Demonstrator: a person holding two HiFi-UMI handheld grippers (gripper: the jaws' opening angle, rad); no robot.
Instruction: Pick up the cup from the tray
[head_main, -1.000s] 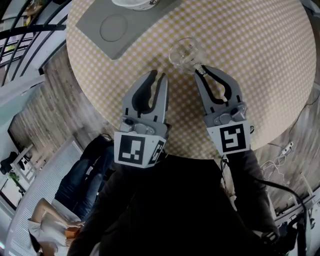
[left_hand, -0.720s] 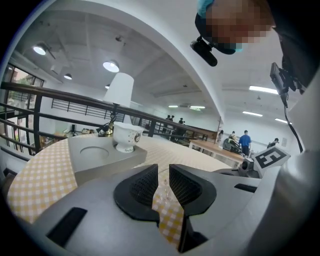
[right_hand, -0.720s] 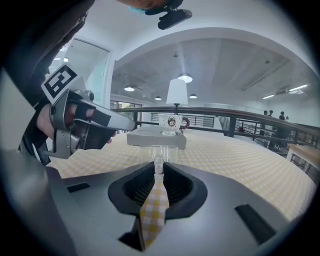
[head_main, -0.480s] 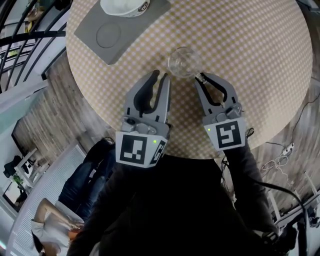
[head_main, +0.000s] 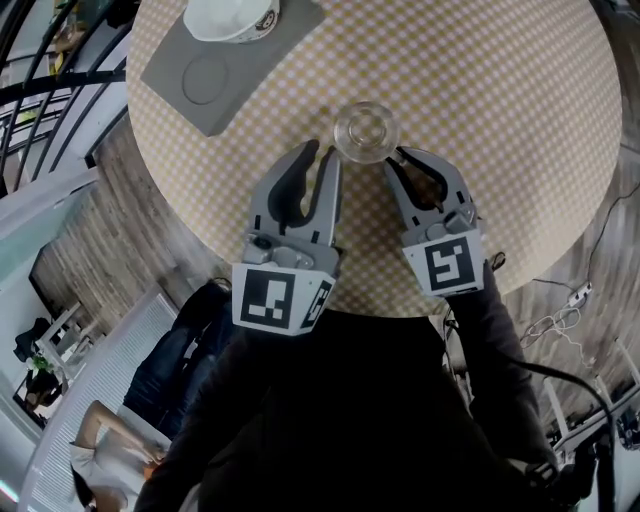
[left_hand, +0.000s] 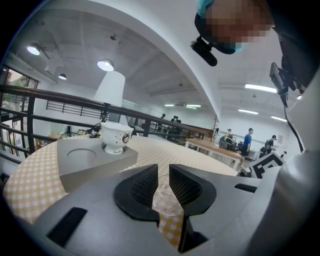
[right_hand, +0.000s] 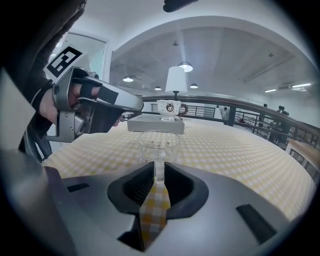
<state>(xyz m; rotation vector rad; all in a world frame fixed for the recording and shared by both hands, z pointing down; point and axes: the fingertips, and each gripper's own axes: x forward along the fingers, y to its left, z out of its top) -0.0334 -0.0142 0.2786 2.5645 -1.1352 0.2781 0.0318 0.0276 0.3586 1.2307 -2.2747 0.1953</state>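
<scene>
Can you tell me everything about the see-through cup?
The cup is small, round and clear like glass, and it looks empty. It is upright over the yellow checked table, away from the grey tray. A thin clear handle sticks out from its side, and the right gripper pinches that handle between its jaws.

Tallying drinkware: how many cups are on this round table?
2. A clear glass cup stands on the yellow checked table, its handle in the right gripper; a white ceramic cup sits in the grey tray at the far left. None looks hidden.
</scene>
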